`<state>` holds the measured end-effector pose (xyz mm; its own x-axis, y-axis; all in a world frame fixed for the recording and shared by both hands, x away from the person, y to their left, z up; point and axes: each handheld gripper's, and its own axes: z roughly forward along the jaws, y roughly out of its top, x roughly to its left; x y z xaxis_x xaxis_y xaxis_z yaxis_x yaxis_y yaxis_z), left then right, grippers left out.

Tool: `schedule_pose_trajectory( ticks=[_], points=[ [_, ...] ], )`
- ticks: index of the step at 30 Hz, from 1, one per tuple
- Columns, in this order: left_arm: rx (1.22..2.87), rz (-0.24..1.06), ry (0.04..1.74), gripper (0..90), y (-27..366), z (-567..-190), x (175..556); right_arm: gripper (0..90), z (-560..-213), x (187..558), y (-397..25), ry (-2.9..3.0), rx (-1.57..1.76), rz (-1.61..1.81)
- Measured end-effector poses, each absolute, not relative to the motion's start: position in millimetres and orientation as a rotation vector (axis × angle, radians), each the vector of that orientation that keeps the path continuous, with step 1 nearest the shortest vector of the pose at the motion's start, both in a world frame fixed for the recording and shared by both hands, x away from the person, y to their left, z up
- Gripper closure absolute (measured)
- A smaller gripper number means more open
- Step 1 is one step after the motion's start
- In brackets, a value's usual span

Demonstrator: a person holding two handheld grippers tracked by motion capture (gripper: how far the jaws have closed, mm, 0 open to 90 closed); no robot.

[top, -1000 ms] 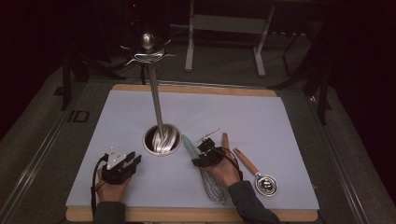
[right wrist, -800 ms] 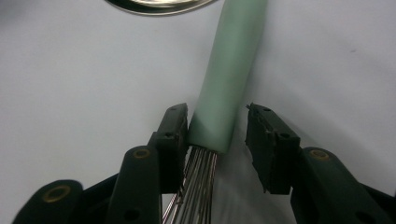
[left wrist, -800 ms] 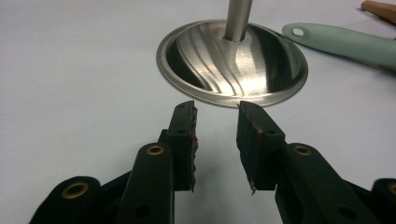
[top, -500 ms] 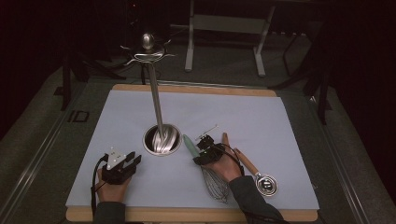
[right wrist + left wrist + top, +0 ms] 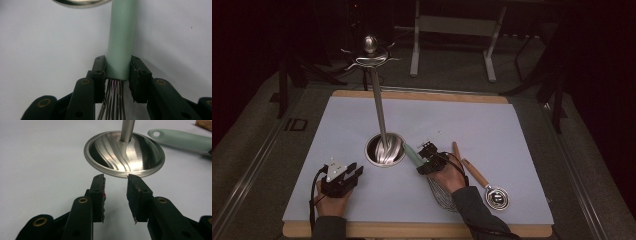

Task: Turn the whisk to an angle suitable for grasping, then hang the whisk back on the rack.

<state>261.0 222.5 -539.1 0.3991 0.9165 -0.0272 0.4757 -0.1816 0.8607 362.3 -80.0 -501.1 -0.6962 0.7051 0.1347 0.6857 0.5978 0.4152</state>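
Nearest the person, the right gripper (image 5: 117, 72) has its two black jaws closed on the pale green, round plastic handle of a wire whisk (image 5: 121, 37), right at the end where the steel wires (image 5: 113, 100) enter the handle. In the high view this whisk (image 5: 414, 155) lies on the pale lilac table mat (image 5: 512, 130), its wire balloon under the right hand (image 5: 447, 172) and its handle pointing toward the shiny round steel base (image 5: 384, 149) of an upright utensil stand.

By my judgement the whisk is light; the handle is stiff and smooth, so it may slip or swivel between the pads, while the wires are springy and would give under a pinch. The handle is the right place to hold it. Held at the wire end, though, the long handle may tip.

The left gripper (image 5: 115, 183) rests on the mat with jaws apart and empty, just short of the base's rim.

The hand covers much of the whisk's balloon. Beside it lie a wooden-handled metal strainer spoon (image 5: 497, 197) and another wooden handle (image 5: 457, 150), whose far end the right gripper hides. The stand's pole (image 5: 379, 107) rises to a topmost crown of hooks (image 5: 370, 55), hard to make out against the dark background.
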Motion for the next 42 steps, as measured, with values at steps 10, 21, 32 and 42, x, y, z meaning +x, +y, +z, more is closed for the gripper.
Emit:
schedule_pose_trajectory(
  ticks=[10,21,32,42],
  points=[
    [1.81,0.656,1.206,68.0,222.4,-539.1,260.9,69.1,-480.3,366.0,-90.3,2.787,1.208,0.881],
    [1.796,0.649,1.208,69.7,225.9,-538.1,260.9,69.3,-454.4,364.8,-85.8,2.718,1.121,0.981],
    [1.811,0.665,1.22,70.0,224.9,-538.4,260.9,69.3,-445.6,365.3,-86.2,2.697,1.064,0.96],
    [1.803,0.658,1.227,70.3,225.7,-538.7,261.3,69.3,-433.7,364.3,-82.4,2.7,1.034,0.982]
  ],
)
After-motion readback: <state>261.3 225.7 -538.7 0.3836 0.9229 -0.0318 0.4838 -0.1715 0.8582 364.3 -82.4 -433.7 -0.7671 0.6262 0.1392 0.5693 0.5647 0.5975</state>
